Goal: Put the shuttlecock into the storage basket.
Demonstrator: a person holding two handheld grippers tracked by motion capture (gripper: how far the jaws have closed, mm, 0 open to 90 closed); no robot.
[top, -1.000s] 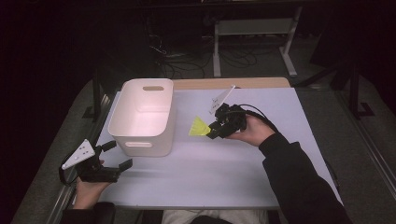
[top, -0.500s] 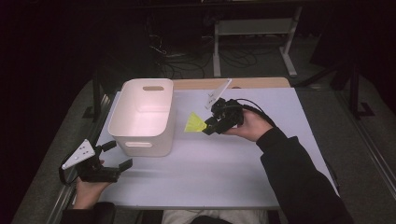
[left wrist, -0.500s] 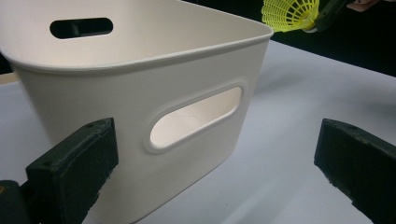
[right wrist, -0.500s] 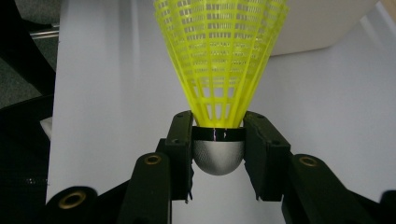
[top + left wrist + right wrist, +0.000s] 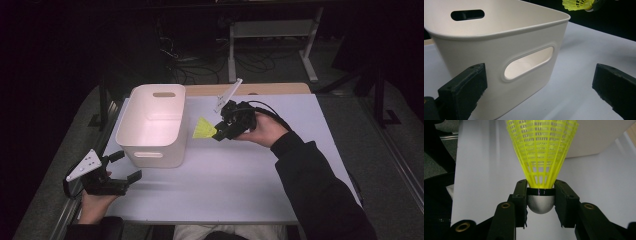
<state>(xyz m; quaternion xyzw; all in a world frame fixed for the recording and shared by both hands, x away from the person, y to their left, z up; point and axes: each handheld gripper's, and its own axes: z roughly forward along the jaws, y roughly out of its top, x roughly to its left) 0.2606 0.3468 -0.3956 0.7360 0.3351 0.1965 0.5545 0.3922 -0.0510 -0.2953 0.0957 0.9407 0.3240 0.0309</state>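
Left gripper (image 5: 122,170): jaws wide apart, holding nothing, at the table's near edge.
Bin (image 5: 155,125): white, just ahead of those jaws.
Right gripper (image 5: 541,200): jaws clamped on the shuttlecock (image 5: 541,152), grey cork between them, yellow skirt pointing away.
Table (image 5: 240,180): pale matte top beneath both jaws.
Room: dark; cables and a metal stand (image 5: 272,40) beyond.
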